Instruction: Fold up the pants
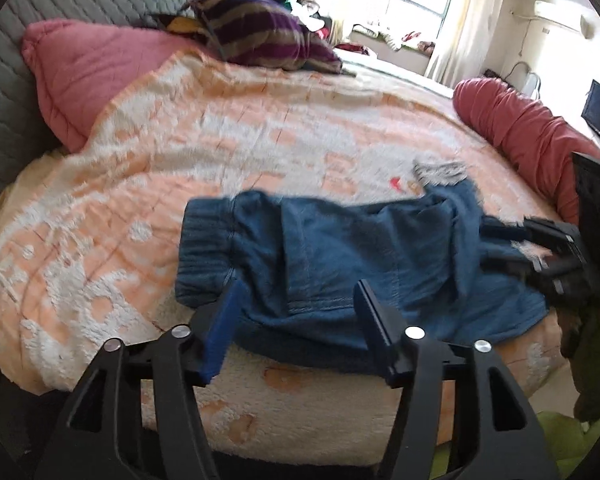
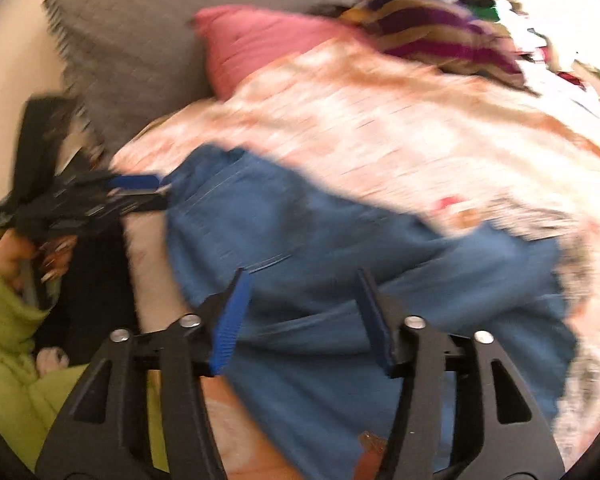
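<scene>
Blue denim pants (image 1: pixel 340 252) lie bunched on the bed's orange and white blanket (image 1: pixel 220 140), ribbed waistband to the left. My left gripper (image 1: pixel 298 292) is open, its jaws wide apart over the near edge of the pants, holding nothing. My right gripper (image 2: pixel 302 280) is open above the pants (image 2: pixel 340 248) in the blurred right wrist view. The right gripper also shows in the left wrist view (image 1: pixel 548 248) at the pants' right end. The left gripper shows in the right wrist view (image 2: pixel 140 192) at the pants' left edge.
A pink pillow (image 1: pixel 84 72) and a striped purple cushion (image 1: pixel 260 32) lie at the head of the bed. A red bolster (image 1: pixel 524 128) lies along the right edge. A grey quilted headboard (image 1: pixel 16 80) stands at left. A green sleeve (image 2: pixel 8 340) shows at lower left.
</scene>
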`<action>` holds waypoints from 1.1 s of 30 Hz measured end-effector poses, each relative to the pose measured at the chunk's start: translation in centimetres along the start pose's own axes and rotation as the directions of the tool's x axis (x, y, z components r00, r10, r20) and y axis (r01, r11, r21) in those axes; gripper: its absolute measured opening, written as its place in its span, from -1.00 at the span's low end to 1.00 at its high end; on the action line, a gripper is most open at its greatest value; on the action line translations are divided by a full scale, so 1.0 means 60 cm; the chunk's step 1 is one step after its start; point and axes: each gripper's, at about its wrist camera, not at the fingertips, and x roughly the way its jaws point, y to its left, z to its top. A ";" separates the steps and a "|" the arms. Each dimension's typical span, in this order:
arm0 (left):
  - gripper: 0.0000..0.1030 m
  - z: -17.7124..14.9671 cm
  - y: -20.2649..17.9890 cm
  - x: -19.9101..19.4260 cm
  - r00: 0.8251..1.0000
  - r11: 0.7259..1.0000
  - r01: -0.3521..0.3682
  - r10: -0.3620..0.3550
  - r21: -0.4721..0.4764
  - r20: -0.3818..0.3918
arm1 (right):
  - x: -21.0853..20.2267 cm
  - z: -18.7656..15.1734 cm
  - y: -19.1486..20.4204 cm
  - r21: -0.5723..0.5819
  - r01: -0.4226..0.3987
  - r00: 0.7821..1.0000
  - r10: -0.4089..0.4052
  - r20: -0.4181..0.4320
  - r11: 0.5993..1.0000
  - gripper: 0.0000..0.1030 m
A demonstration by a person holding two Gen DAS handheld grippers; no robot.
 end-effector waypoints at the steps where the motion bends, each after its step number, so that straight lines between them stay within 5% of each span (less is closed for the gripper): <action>1: 0.26 0.003 -0.007 -0.008 1.000 1.000 0.003 -0.003 0.003 0.012 | -0.009 0.008 -0.022 0.027 0.039 0.999 -0.040 0.011 0.999 0.08; 8: 0.62 0.017 -0.072 -0.004 0.995 0.994 0.094 -0.096 0.061 0.021 | 0.000 0.057 -0.127 0.114 0.208 0.978 -0.207 -0.017 0.972 0.28; 17: 0.57 0.002 -0.173 0.116 0.962 0.962 0.251 -0.236 0.103 -0.140 | 0.118 0.118 -0.221 0.176 0.287 0.950 -0.257 -0.175 0.942 0.28; 20: 0.22 0.001 -0.189 0.149 0.946 0.955 0.287 -0.269 0.081 -0.184 | 0.167 0.124 -0.224 0.154 0.314 0.933 -0.274 -0.233 0.937 0.28; 25: -0.32 -0.012 -0.202 0.178 0.945 0.953 0.277 -0.246 0.125 -0.217 | 0.235 0.123 -0.235 0.126 0.402 0.885 -0.350 -0.307 0.907 0.28; 26: -0.33 -0.018 -0.206 0.180 0.946 0.952 0.272 -0.237 0.141 -0.219 | 0.244 0.118 -0.242 0.134 0.421 0.875 -0.363 -0.320 0.897 0.22; 29: -0.33 -0.034 -0.217 0.175 0.959 0.944 0.247 -0.206 0.220 -0.195 | 0.246 0.110 -0.258 0.145 0.444 0.870 -0.387 -0.306 0.884 -0.36; 32: -0.33 -0.037 -0.215 0.169 0.957 0.941 0.258 -0.217 0.221 -0.190 | 0.212 0.105 -0.269 0.197 0.420 0.892 -0.363 -0.269 0.886 -0.89; 33: -0.33 -0.038 -0.211 0.168 0.956 0.941 0.263 -0.224 0.215 -0.189 | 0.201 0.104 -0.269 0.212 0.414 0.898 -0.358 -0.257 0.886 -0.89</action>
